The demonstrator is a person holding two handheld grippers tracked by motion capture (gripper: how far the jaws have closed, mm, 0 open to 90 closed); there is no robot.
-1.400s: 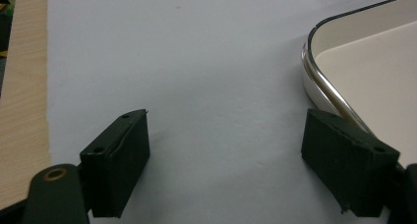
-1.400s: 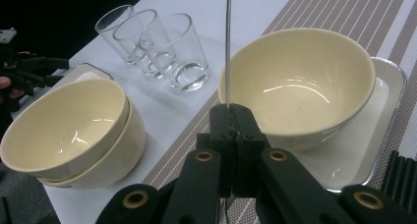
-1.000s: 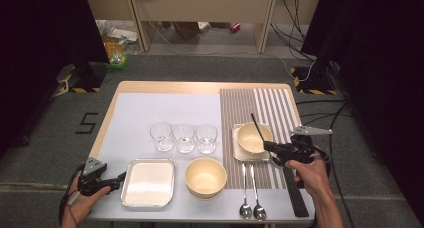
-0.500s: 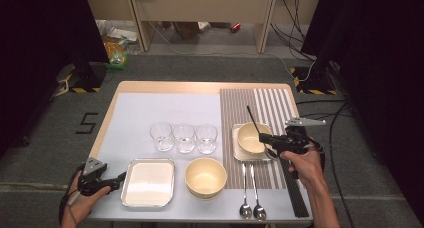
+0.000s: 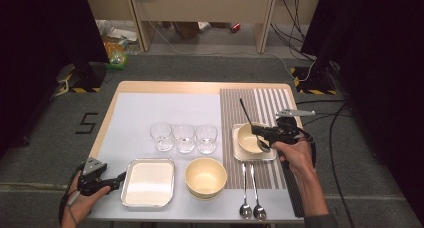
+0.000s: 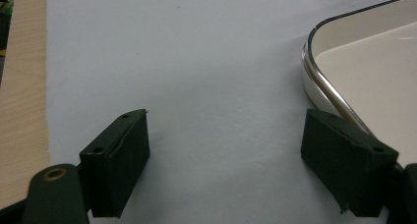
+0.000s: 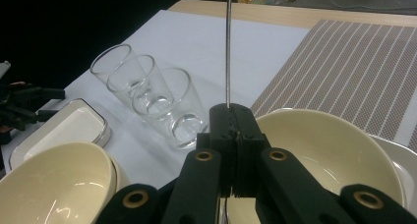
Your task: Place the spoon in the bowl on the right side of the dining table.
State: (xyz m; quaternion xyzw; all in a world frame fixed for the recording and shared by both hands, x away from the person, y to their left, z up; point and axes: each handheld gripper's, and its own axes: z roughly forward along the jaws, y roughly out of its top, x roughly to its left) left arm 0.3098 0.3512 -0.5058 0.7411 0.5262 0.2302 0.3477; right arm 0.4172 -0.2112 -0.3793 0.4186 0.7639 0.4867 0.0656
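Observation:
My right gripper [image 5: 257, 131] is shut on a metal spoon [image 5: 246, 114]. The spoon's thin handle slants up and away from the jaws, and its scoop end hangs below them at the rim of a small cream bowl [image 5: 248, 138]. That bowl sits on a square white plate [image 5: 239, 155]. In the right gripper view the handle [image 7: 227, 47] rises straight out of the shut gripper [image 7: 236, 117], with the small bowl [image 7: 319, 145] just beyond. My left gripper [image 5: 119, 178] rests open at the table's front left beside a metal-rimmed tray [image 5: 148, 183]. Its jaws [image 6: 226, 128] stand wide with only bare table between them.
Three clear glasses [image 5: 184, 137] stand in a row mid-table. A larger cream bowl [image 5: 205, 177] sits in front of them. Two spoons [image 5: 251, 208] lie on the striped placemat [image 5: 260, 105] near the front edge. The tray's rim [image 6: 319, 81] is close to the left gripper's right jaw.
My right gripper has carried the spoon left and away from the person, from beside the plate to over the small bowl's rim. The left gripper has stayed put.

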